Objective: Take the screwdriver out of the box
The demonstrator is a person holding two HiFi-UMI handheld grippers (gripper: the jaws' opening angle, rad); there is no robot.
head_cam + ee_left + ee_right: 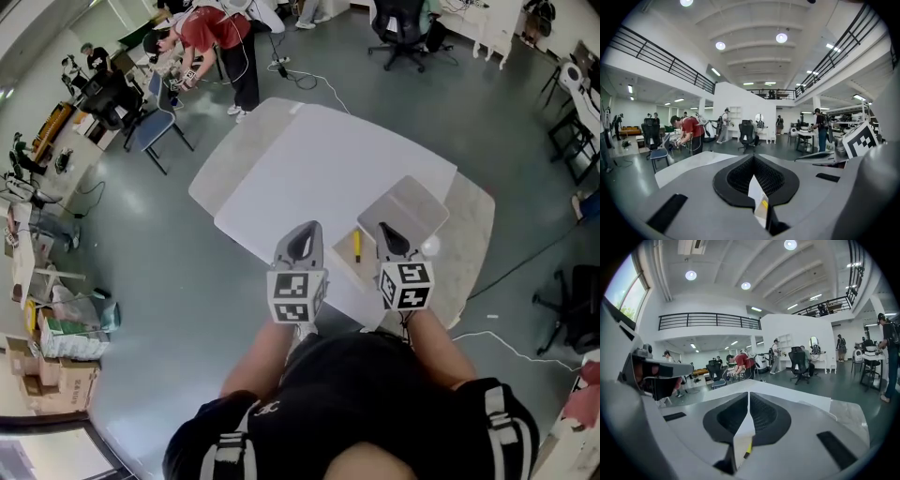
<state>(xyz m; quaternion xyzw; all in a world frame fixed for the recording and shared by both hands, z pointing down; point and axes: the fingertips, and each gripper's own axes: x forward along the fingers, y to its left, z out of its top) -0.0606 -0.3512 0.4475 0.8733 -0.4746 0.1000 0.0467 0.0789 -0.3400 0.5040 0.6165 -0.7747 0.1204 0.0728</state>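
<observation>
In the head view a yellow-handled screwdriver (pixel 356 246) lies in a shallow white box (pixel 346 265) near the white table's (pixel 319 169) front edge. The box's grey lid (pixel 405 210) lies open behind it to the right. My left gripper (pixel 307 230) hovers just left of the box and my right gripper (pixel 385 229) just right of the screwdriver. Both are shut with nothing in them. In the left gripper view the left gripper (pixel 753 157) has its tips together, and a sliver of the yellow screwdriver (pixel 763 204) shows through the slit. The right gripper (pixel 748 393) looks the same, over the yellow screwdriver (pixel 748 446).
A person in a red top (pixel 220 37) bends over a desk far behind the table, beside a blue chair (pixel 155 127). A black office chair (pixel 398 33) stands at the back. Cables (pixel 319 82) trail on the grey floor. Cardboard boxes (pixel 56 370) sit at the lower left.
</observation>
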